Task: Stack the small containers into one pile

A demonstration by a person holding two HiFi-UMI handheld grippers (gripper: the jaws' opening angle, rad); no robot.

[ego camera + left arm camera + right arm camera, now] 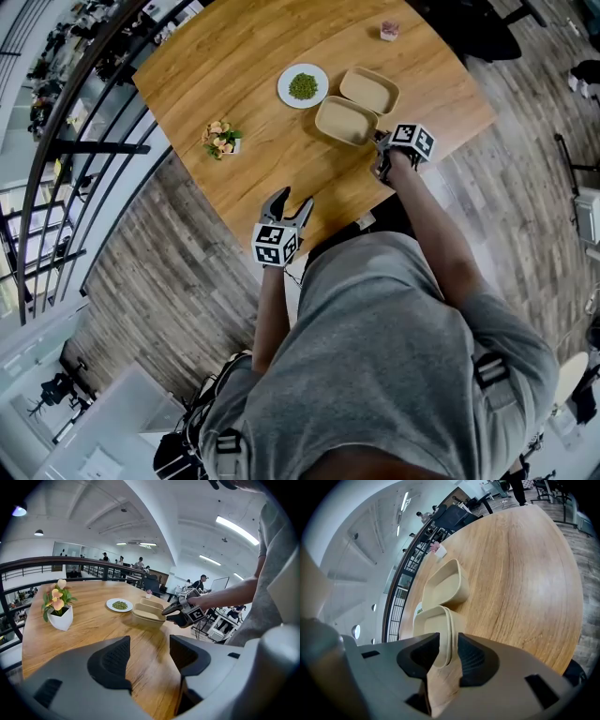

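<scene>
Two beige small containers stand side by side on the round wooden table (262, 56). The near container (345, 120) (433, 620) (147, 616) has its right-hand wall between the jaws of my right gripper (380, 150) (449, 651), and both pads touch that wall. Its rim looks doubled in the right gripper view. The far container (369, 90) (446, 583) (151, 605) sits just behind it, untouched. My left gripper (293, 200) (150, 648) hovers open and empty over the table's front edge, well left of the containers.
A white plate (303, 85) (119, 604) with green bits lies left of the containers. A flower pot (221, 139) (58, 609) stands at the table's left. A small pink pot (389, 31) sits at the far edge. A black railing (56, 150) runs past the table.
</scene>
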